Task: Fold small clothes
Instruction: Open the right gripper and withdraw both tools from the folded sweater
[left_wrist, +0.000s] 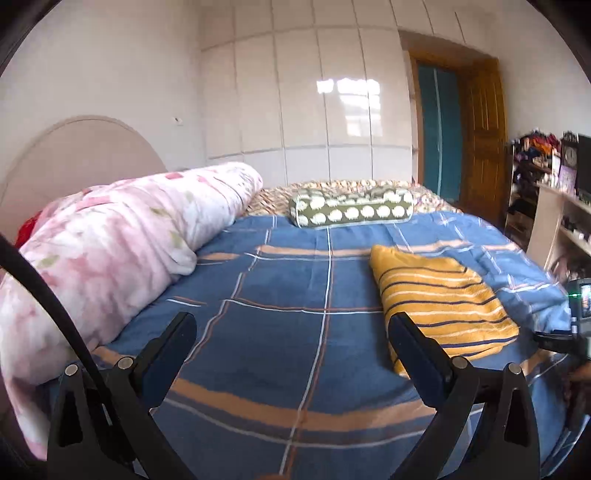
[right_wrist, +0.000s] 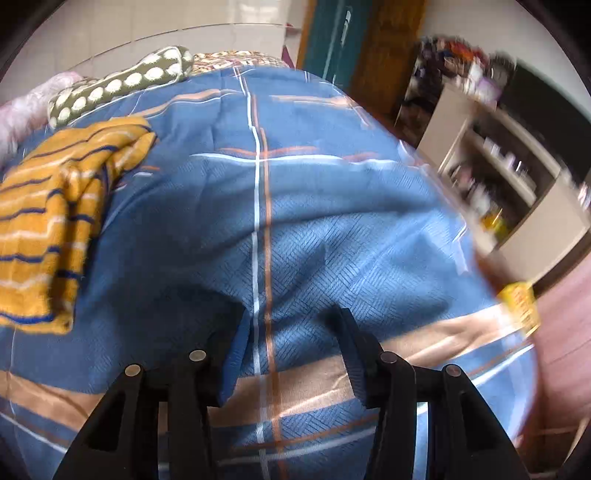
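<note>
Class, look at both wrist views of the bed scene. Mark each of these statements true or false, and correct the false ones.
1. The yellow striped garment lies folded on the blue checked bedspread. True.
2. The left gripper is clamped on the garment. False: its jaws stand wide open with nothing between them.
3. A green bolster with white spots lies further up the bed than the garment. True.
4. The pink floral quilt is spread flat over the whole bed. False: it is bundled in a roll along one side.
5. The right gripper holds the garment. False: it is open over bare bedspread, the garment off to its side.
</note>
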